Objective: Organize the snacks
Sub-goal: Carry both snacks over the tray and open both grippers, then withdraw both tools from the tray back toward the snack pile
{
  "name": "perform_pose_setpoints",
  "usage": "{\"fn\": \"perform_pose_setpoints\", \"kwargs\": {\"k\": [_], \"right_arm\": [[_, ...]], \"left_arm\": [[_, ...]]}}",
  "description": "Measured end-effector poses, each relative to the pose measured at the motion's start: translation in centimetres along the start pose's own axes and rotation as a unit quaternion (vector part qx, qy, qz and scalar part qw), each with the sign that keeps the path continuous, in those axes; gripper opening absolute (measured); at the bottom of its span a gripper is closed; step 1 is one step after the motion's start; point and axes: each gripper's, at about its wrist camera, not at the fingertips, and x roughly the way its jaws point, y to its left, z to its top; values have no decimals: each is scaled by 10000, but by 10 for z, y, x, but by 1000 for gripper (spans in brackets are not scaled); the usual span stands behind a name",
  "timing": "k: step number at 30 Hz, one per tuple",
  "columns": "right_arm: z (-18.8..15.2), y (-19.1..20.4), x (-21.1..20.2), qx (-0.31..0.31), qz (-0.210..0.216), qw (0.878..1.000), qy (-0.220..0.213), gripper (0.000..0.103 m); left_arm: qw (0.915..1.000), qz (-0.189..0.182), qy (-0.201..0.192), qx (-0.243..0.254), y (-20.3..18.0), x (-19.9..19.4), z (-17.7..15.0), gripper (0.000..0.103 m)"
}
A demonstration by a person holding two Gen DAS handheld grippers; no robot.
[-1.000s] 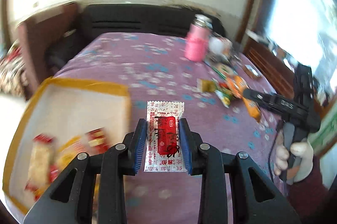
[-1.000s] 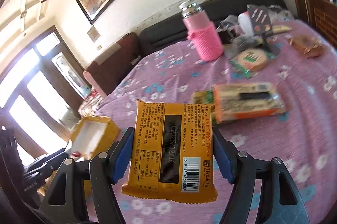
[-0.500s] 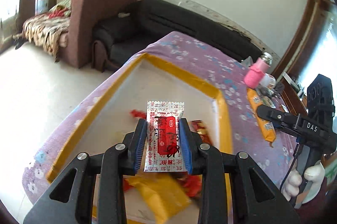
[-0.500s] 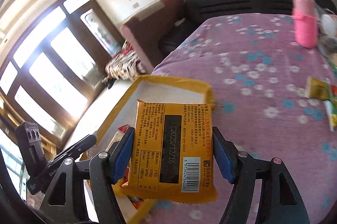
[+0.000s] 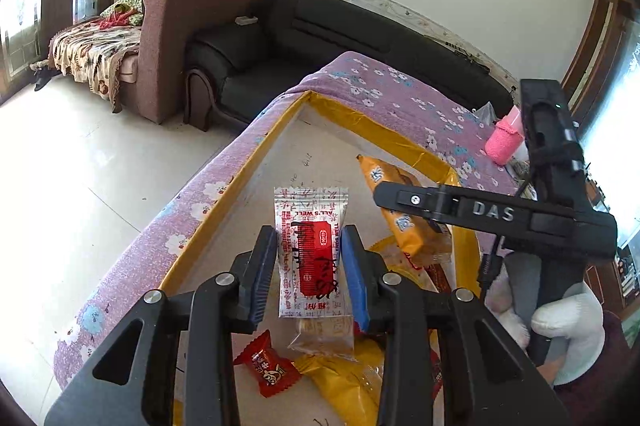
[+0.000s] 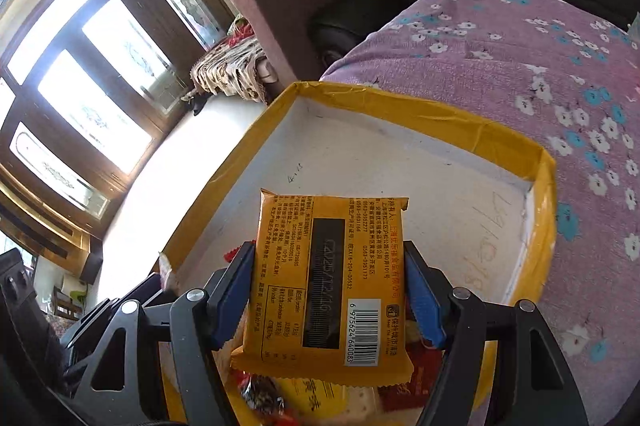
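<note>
Over the yellow-rimmed box (image 5: 384,130) on the flowered purple cloth (image 5: 392,94), the left gripper (image 5: 310,280) has a small red-and-white snack packet (image 5: 310,254) between its blue pads (image 5: 354,278). Its narrow jaws have just been easing apart; the right pad now shows a sliver of gap, so the squeeze looks let go. The right gripper (image 6: 328,290), jaws set wide, clamps an orange biscuit pack (image 6: 332,278) by its edges, barcode facing the camera.

A second ago both grippers hung over open cloth, with the box off to the side; now both are above its white floor. (Half a second ago the orange pack was only at the box's edge.)

Only the left view shows a white-gloved hand (image 5: 560,330) gripping the right tool, a red candy (image 5: 268,366) and yellow wrappers (image 5: 344,378) in the box, and a pink bottle (image 5: 506,142) beyond. The right view alone shows the tall windows (image 6: 92,98).
</note>
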Motion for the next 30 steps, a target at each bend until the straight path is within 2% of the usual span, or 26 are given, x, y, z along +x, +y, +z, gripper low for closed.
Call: {"fn": "perform_pose_setpoints", "kwargs": {"k": [4, 6, 8, 13, 17, 19, 26, 30], "right_arm": [[0, -3, 8, 270, 186, 9994, 61, 73], [0, -5, 6, 337, 250, 9991, 30, 73], [-1, -4, -2, 309, 240, 9992, -36, 73], [-6, -5, -36, 229, 187, 9991, -309, 73], [-13, -15, -60, 242, 124, 9986, -463, 73], [-19, -24, -72, 298, 49, 9982, -515, 73], [-43, -70, -116, 656, -85, 9947, -784, 73], [-59, -102, -140, 936, -183, 9913, -911, 73]], "left_arm": [[9999, 135, -1, 15, -2, -7, -1, 34], [9996, 274, -21, 47, -6, -13, -2, 45], [9991, 420, -61, 69, -12, -19, -2, 62], [9982, 587, -114, 4, -30, -34, -5, 75], [9969, 783, -32, 100, -50, -41, -9, 76], [9970, 749, -48, 195, -60, -45, -13, 76], [9941, 914, -201, 551, -102, -60, -24, 76], [9931, 859, -219, 766, -126, -64, -28, 76]]}}
